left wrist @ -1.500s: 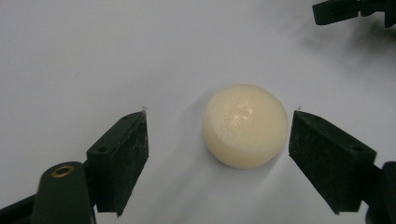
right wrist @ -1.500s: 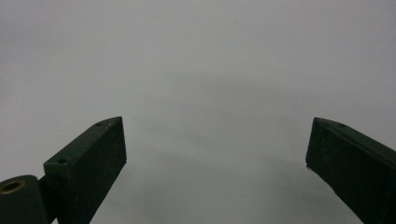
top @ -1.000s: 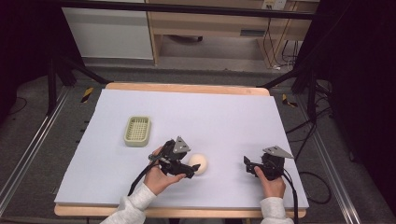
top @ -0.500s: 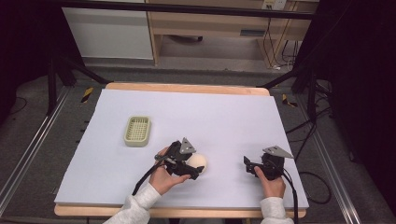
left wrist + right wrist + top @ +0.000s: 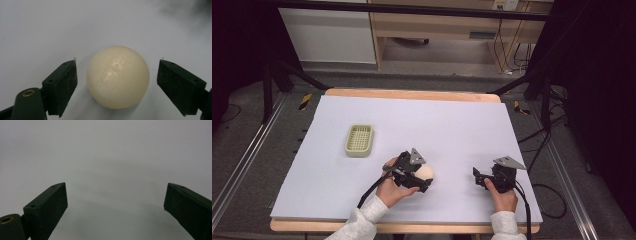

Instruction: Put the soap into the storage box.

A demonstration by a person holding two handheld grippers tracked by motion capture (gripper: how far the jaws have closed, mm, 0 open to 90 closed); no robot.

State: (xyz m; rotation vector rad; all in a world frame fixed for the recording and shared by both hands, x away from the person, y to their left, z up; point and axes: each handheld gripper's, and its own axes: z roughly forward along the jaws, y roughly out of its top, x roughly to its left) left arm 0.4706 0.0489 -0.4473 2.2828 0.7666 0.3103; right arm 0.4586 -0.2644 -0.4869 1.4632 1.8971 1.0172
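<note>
A cream-coloured ball (image 5: 426, 173) (image 5: 117, 77) lies on the white table sheet (image 5: 437, 130) near the front, a little left of centre. My left gripper (image 5: 422, 180) (image 5: 117, 82) is open with one jaw on each side of the ball, a small gap on both sides, neither touching it. My right gripper (image 5: 478, 177) (image 5: 116, 205) rests low over the sheet at the front right, open, nothing between its jaws. A pale green slotted tray (image 5: 359, 140) sits on the sheet, left of centre, well behind the left gripper.
The wooden table edge (image 5: 412, 94) borders the sheet at the back. Dark frame legs and floor cables (image 5: 542, 145) stand around the table. A wooden shelf unit (image 5: 437, 30) is behind it.
My left gripper has moved rightward and forward, so its jaws now straddle the ball. The right gripper has stayed where it was.
</note>
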